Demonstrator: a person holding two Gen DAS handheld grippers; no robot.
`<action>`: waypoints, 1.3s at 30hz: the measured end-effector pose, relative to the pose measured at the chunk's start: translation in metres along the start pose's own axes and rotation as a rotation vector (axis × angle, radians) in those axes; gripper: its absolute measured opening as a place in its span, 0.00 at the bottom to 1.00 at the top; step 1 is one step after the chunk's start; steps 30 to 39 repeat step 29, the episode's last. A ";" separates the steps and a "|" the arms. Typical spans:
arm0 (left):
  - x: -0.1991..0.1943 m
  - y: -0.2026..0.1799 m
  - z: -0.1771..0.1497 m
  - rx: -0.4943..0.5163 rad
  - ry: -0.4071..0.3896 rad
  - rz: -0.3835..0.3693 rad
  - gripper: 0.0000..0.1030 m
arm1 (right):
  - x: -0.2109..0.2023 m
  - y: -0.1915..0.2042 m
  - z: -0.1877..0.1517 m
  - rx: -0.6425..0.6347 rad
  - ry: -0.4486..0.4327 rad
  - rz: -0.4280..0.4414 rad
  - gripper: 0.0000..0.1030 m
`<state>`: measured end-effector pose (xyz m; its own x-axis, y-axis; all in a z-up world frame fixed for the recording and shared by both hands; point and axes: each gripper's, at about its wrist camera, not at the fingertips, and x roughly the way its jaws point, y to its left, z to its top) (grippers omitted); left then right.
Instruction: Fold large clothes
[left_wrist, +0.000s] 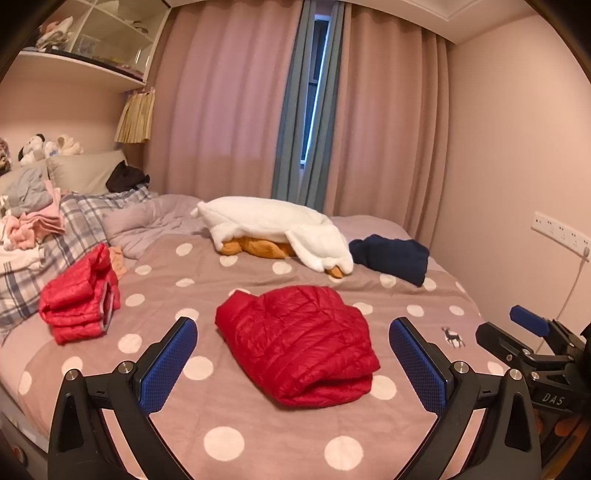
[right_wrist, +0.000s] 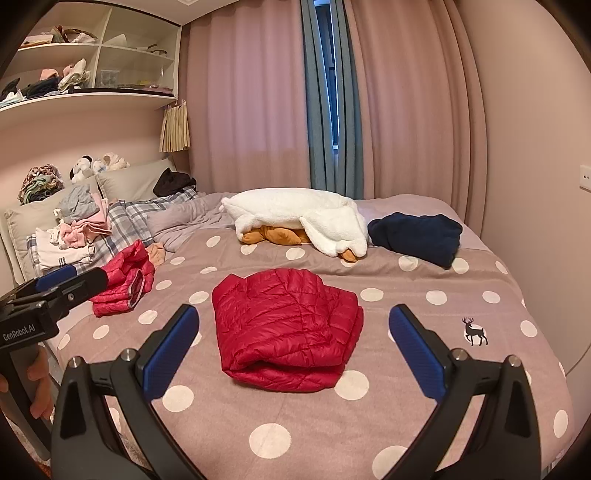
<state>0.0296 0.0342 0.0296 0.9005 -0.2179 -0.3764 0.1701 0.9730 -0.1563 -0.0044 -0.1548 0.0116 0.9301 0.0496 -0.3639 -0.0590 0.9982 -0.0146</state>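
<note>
A red quilted jacket (left_wrist: 299, 339) (right_wrist: 286, 328) lies folded in a compact bundle in the middle of the polka-dot bed cover. My left gripper (left_wrist: 293, 332) hangs open above the near edge of the bed, its blue pads either side of the jacket in view, holding nothing. My right gripper (right_wrist: 295, 321) is open too, and empty, in front of the same jacket. In the left wrist view the right gripper (left_wrist: 532, 325) shows at the right edge. The left gripper (right_wrist: 59, 280) appears at the left of the right wrist view, with a hand on its handle.
A second folded pinkish-red jacket (left_wrist: 79, 299) (right_wrist: 123, 284) lies at the left. A white plush goose (left_wrist: 277, 227) (right_wrist: 306, 218) and a dark blue garment (left_wrist: 391, 256) (right_wrist: 417, 236) lie further back. Piled clothes (right_wrist: 81, 225) cover the pillows. Curtains (left_wrist: 229, 110) and a wall bound the bed.
</note>
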 end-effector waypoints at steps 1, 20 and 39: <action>0.000 0.000 0.000 0.001 0.000 0.000 1.00 | 0.000 0.000 0.000 -0.001 0.002 0.000 1.00; -0.002 0.003 -0.002 0.004 0.000 0.005 1.00 | 0.002 0.004 -0.001 -0.007 0.011 -0.016 1.00; 0.000 0.011 -0.003 -0.006 0.015 0.007 1.00 | 0.004 0.008 -0.003 -0.008 0.009 -0.017 1.00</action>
